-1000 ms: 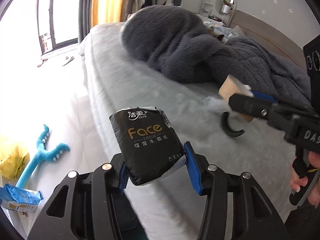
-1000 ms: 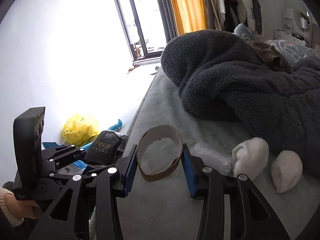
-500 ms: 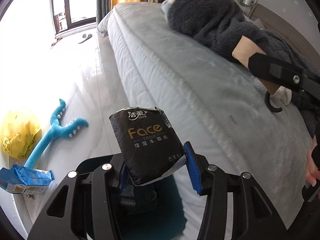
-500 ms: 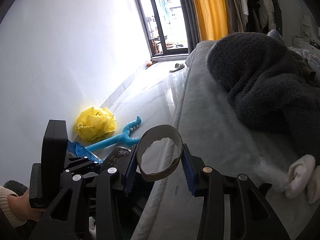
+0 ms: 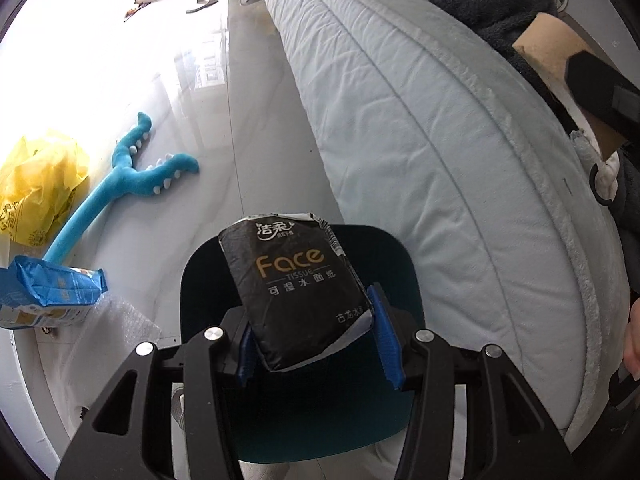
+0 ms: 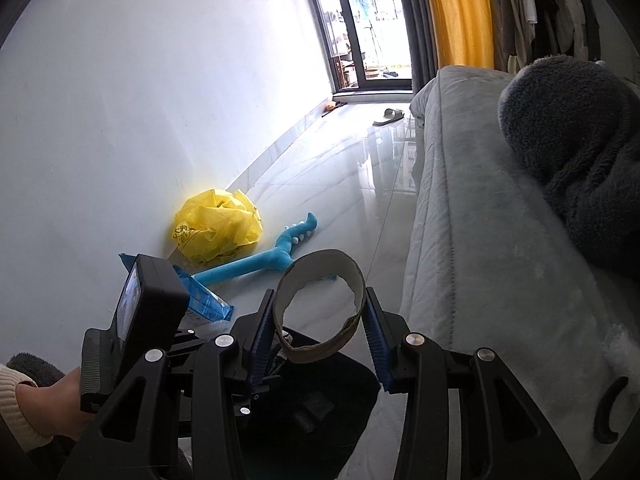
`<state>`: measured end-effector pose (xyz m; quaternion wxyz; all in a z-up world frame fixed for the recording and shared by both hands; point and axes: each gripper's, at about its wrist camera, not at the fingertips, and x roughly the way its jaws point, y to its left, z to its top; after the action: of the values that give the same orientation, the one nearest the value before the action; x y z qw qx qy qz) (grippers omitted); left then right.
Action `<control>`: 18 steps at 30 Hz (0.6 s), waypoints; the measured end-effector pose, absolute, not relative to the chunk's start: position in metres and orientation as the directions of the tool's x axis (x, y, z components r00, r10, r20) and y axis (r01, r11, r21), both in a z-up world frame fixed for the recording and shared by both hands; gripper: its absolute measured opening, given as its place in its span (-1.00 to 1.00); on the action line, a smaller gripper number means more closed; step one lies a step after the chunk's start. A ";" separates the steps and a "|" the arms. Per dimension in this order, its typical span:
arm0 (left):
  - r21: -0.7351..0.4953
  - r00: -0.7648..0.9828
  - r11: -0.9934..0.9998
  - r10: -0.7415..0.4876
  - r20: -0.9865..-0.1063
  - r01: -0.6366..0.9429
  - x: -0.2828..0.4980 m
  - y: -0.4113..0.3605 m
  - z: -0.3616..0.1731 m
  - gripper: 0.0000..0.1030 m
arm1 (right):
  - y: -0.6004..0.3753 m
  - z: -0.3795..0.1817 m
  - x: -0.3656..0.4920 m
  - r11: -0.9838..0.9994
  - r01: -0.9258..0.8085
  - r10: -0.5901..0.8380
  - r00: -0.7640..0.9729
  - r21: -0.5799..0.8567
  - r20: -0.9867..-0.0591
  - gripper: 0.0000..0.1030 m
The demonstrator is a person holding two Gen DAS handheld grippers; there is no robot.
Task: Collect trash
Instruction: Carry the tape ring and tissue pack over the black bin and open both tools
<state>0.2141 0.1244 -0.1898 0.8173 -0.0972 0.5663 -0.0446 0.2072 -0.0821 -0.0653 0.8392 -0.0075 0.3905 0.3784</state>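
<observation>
While the left tool (image 5: 310, 338) grasps the black tissue pack (image 5: 298, 288) above the dark bin (image 5: 404, 264) and the right tool (image 6: 320, 328) grasps the cardboard ring (image 6: 320, 308), nothing is dropped yet, and floor litter remains.

Tissue pack (image 5: 296, 288) above teal bin (image 5: 404, 264)

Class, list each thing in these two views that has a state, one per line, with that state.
Tissue pack: torn open, gripped by the left gripper.
Cardboard roll: squashed oval, gripped by the right gripper.
Bin: open, under the pack.
Yellow bag: crumpled on the floor.
Blue packet: lying torn open.
</observation>
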 end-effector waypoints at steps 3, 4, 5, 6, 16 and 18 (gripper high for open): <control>-0.226 0.306 0.973 -0.201 -0.930 -0.049 0.211 0.135 -0.202 0.03 | -0.071 -0.071 0.206 0.707 -0.649 0.626 0.390 0.280 -0.675 -0.16; -0.234 0.291 0.971 -0.210 -0.934 -0.051 0.211 0.137 -0.206 0.05 | -0.067 -0.074 0.206 0.704 -0.652 0.625 0.382 0.281 -0.681 -0.16; -0.247 0.270 0.968 -0.224 -0.936 -0.052 0.209 0.140 -0.210 0.07 | -0.062 -0.076 0.206 0.703 -0.654 0.622 0.374 0.281 -0.688 -0.16; -0.252 0.261 0.966 -0.229 -0.938 -0.058 0.208 0.143 -0.213 0.10 | -0.058 -0.079 0.206 0.702 -0.655 0.618 0.366 0.280 -0.695 -0.16; -0.246 0.310 0.964 -0.205 -0.928 -0.098 0.193 0.176 -0.200 0.37 | -0.028 -0.114 0.204 0.699 -0.655 0.583 0.290 0.287 -0.759 -0.16; -0.239 0.334 0.965 -0.192 -0.923 -0.106 0.190 0.184 -0.193 0.38 | -0.023 -0.119 0.203 0.699 -0.655 0.573 0.275 0.286 -0.772 -0.16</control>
<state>0.1900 0.1843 -0.1930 0.8066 -0.1293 0.5762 -0.0267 0.2033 -0.0227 -0.1193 0.7973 -0.0444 0.4625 0.3853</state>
